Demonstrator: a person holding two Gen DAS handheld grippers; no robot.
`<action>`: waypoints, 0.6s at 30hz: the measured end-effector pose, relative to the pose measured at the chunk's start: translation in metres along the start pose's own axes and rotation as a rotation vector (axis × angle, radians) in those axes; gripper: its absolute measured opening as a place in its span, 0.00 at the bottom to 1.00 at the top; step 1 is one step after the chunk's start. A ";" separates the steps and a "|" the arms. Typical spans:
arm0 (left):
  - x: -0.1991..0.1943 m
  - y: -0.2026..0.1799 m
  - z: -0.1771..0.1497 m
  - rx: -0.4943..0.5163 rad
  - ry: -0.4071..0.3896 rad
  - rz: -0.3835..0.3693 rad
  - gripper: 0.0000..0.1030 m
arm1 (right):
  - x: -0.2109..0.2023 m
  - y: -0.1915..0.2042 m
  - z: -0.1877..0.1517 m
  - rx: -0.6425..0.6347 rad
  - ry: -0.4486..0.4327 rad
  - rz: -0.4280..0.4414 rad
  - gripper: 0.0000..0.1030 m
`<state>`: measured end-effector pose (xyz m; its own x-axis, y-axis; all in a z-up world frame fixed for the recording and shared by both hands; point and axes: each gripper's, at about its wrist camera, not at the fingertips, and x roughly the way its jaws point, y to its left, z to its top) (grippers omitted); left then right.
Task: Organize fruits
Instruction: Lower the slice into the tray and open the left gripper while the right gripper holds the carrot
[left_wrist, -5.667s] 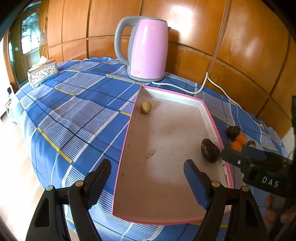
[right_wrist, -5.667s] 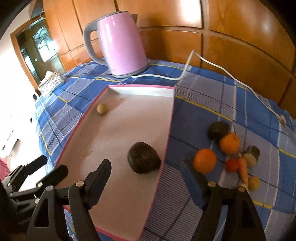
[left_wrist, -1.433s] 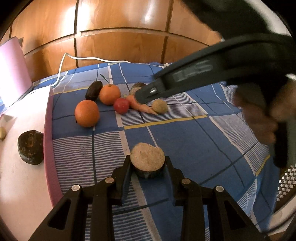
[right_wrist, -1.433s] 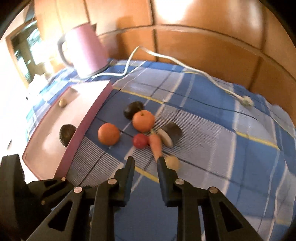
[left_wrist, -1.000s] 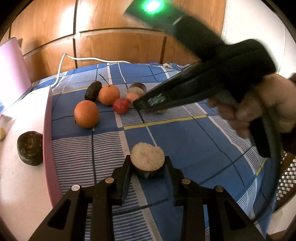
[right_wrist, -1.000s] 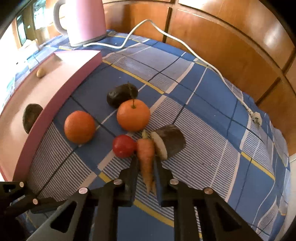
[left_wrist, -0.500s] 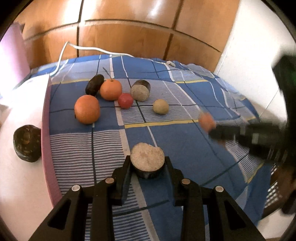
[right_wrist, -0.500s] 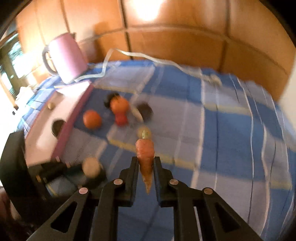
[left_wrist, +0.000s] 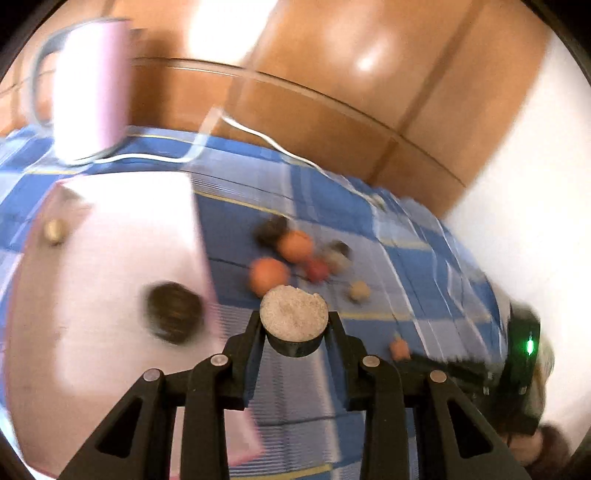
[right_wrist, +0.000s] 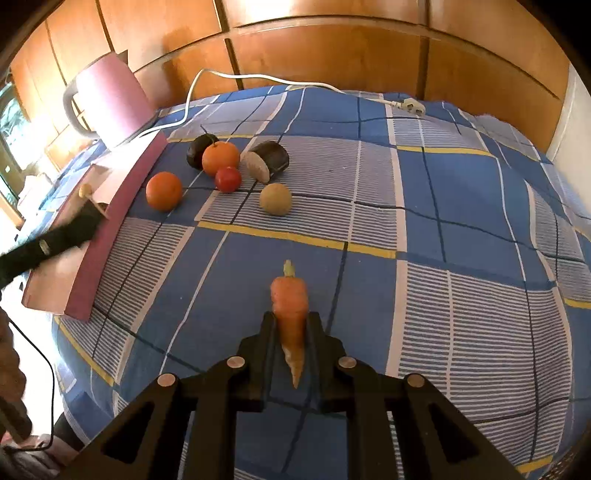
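Since half a second ago my left claw (left_wrist: 294, 325) has swung over toward the pink tray (left_wrist: 110, 229), which now fills the space ahead and to its left, and the whole left view is smeared with motion. My right claw (right_wrist: 291, 332) has drawn further back from the fruit pile, which now lies well ahead and to its left.

The left claw is closed on a cut dark-skinned half fruit (left_wrist: 294, 320), pale cut face turned up toward the camera, its short axis running roughly along the fingers. The right claw is nearly closed, pinching a carrot (right_wrist: 291, 317). Its long axis runs along the fingers, stub end pointing forward, thin tip pointing back at the camera.

I judge this to be the carry step: both pieces are lifted clear of the blue checked cloth (right_wrist: 443, 206). The tray already holds a dark round fruit (left_wrist: 173, 312) ahead-left of the left claw and a small tan one (left_wrist: 54, 230) at the far end. Next I would bring the left claw over open tray floor beside the dark fruit, lower and release. Where the carrot belongs I cannot tell.

Two oranges (right_wrist: 163, 191), a small red fruit (right_wrist: 228, 179), another cut half (right_wrist: 267, 160) and a tan ball (right_wrist: 275, 199) wait on the cloth.
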<state>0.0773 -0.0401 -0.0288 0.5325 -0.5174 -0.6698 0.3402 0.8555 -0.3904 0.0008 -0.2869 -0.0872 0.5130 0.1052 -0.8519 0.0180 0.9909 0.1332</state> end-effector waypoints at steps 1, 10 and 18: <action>-0.004 0.011 0.005 -0.030 -0.010 0.014 0.32 | 0.000 -0.001 0.000 0.002 -0.001 0.002 0.15; -0.001 0.093 0.055 -0.147 -0.048 0.184 0.32 | 0.001 -0.001 -0.001 0.013 -0.008 0.004 0.15; 0.025 0.123 0.077 -0.157 -0.045 0.325 0.48 | 0.001 -0.001 0.000 0.010 -0.005 0.002 0.15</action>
<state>0.1924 0.0507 -0.0446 0.6281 -0.2154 -0.7478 0.0263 0.9663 -0.2562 0.0008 -0.2877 -0.0879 0.5175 0.1063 -0.8491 0.0260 0.9899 0.1397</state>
